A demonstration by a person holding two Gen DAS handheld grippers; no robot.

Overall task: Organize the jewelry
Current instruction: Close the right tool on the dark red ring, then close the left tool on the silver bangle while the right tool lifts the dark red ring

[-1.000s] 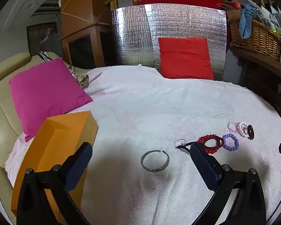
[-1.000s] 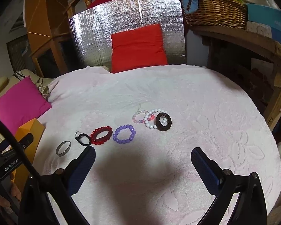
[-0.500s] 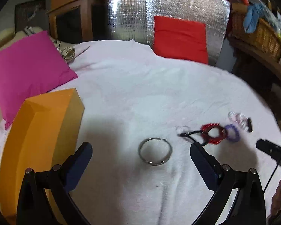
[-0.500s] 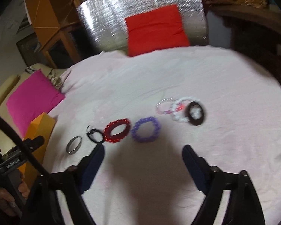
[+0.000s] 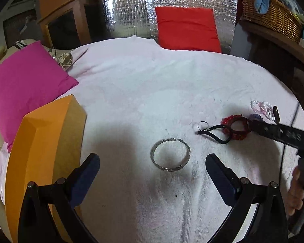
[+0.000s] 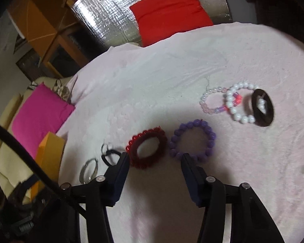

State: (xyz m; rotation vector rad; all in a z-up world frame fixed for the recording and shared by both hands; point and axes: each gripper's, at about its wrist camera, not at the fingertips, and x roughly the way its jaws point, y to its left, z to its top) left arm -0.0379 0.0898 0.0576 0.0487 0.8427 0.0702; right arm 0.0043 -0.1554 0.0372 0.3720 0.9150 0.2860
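A silver open bangle (image 5: 170, 155) lies on the pale pink towel just ahead of my left gripper (image 5: 152, 172), which is open and holds nothing. Right of it are a small ring (image 5: 203, 125), a black hair tie (image 5: 214, 133) and a red beaded bracelet (image 5: 236, 127). My right gripper (image 6: 155, 160) hovers low over the red bracelet (image 6: 146, 147) and the purple bead bracelet (image 6: 192, 141). Its jaws are closing, with the red bracelet's near edge between the tips and no pad pressing on it. Further right lie a pink bracelet (image 6: 212, 101), a white bead bracelet (image 6: 241, 103) and a black ring (image 6: 262, 107).
An orange box (image 5: 44, 151) stands at the towel's left edge, close to my left finger. A magenta pillow (image 5: 24, 87) lies behind it, and a red cushion (image 5: 187, 28) leans on a silver foil panel at the back. A wicker basket (image 5: 273, 18) sits on a shelf at the right.
My right gripper has dropped and come in close over the red and purple bracelets, its jaws narrowing. My left gripper has sunk toward the silver bangle, and the right gripper now shows in its view.
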